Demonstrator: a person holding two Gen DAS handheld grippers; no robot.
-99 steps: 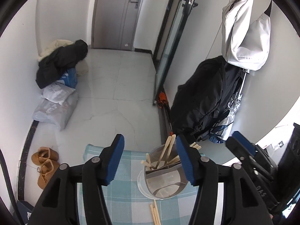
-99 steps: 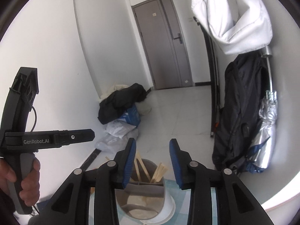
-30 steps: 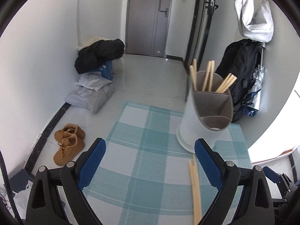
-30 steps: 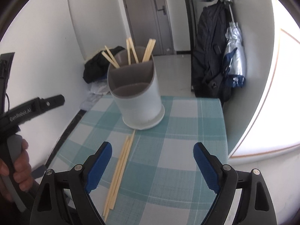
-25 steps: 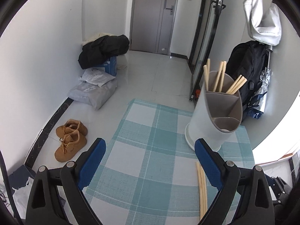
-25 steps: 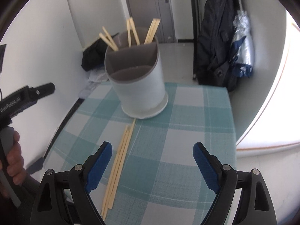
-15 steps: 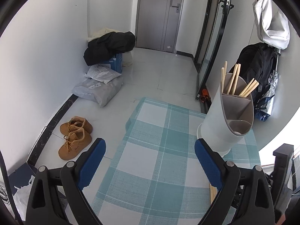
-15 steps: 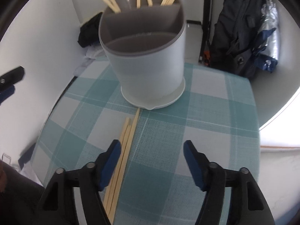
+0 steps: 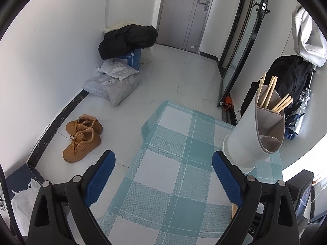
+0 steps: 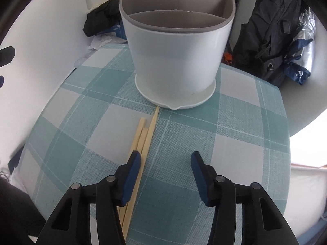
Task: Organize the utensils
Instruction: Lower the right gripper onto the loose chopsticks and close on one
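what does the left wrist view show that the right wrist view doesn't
Only the left wrist view shows the pair of tan boots on the floor, the grey door, and the open, empty left gripper.

Only the right wrist view shows the loose chopsticks at length, lying on the cloth before the holder, and the right gripper, whose jaws have just been closing, its left finger over the chopsticks, nothing gripped.

Both show the white utensil holder with chopsticks standing in its back compartments, the teal checked tablecloth and the black backpack.
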